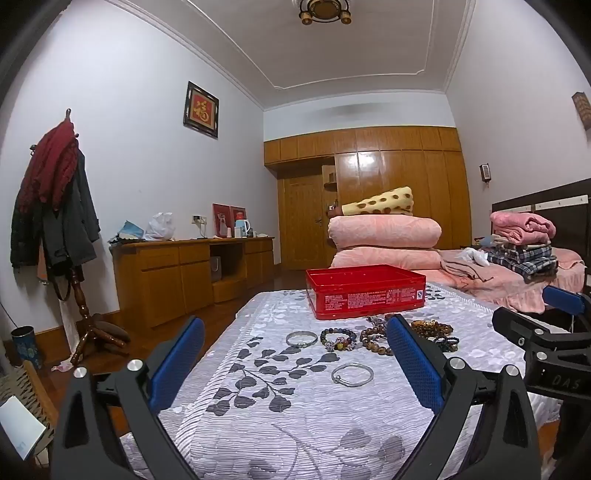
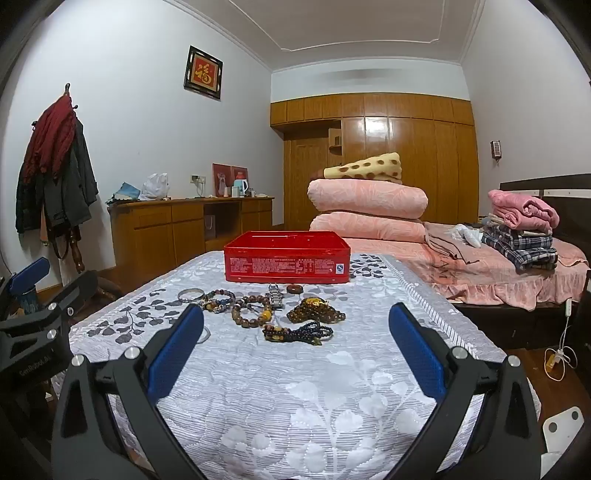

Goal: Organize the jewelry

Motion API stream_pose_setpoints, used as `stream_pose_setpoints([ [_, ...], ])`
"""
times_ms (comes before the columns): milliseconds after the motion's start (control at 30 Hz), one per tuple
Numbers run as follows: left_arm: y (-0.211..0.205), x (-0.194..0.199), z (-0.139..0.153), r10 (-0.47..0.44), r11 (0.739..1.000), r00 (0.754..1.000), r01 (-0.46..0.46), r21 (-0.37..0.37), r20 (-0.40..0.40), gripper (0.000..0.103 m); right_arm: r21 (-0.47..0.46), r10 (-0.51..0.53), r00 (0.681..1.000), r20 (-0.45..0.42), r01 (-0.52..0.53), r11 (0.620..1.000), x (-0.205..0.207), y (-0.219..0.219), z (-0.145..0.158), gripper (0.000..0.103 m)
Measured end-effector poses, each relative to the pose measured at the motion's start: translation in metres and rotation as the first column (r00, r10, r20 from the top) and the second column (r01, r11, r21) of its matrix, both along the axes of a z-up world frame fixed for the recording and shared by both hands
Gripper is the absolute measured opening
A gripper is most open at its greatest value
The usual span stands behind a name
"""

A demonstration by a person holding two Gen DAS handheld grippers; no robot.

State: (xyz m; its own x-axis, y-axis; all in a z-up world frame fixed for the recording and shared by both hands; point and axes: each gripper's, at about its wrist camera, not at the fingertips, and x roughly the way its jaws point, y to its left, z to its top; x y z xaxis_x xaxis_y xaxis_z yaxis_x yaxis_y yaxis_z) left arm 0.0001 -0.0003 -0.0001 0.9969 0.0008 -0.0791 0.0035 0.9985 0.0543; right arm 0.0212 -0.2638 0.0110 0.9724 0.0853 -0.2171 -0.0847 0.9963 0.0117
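Pale walls [image 1: 140,122] rise to a white ceiling with moulded trim, where a brass ceiling lamp [image 1: 325,10] hangs, and a framed red-and-gold calligraphy picture [image 1: 201,110] is mounted on the left wall. A glossy wooden wardrobe [image 1: 399,177] fills the far wall, with a long wooden sideboard [image 1: 192,269] along the left wall and a coat stand [image 1: 70,206] draped in dark jackets and a red scarf beside it. To the right stands a bed [image 2: 517,273] in pink covers, piled with folded quilts [image 2: 369,210] and clothes, over a dark wooden floor [image 1: 155,339].

An open red tin [image 2: 286,264] is set upright on the patterned cloth; just before it, bead bracelets [image 2: 251,312], silver bangles [image 1: 352,373], a watch [image 2: 274,295] and amber beads [image 2: 314,312] are laid flat, scattered
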Motion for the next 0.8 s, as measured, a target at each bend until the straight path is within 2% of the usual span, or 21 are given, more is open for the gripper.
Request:
stream_pose_setpoints([
  [800,0.0010,0.0019,0.0004,0.003,1.000,1.000,-0.003,-0.004,0.003,0.097,0.004,-0.001,1.000,-0.006,0.001,1.000,0.0006,-0.0022,0.0010,0.097],
])
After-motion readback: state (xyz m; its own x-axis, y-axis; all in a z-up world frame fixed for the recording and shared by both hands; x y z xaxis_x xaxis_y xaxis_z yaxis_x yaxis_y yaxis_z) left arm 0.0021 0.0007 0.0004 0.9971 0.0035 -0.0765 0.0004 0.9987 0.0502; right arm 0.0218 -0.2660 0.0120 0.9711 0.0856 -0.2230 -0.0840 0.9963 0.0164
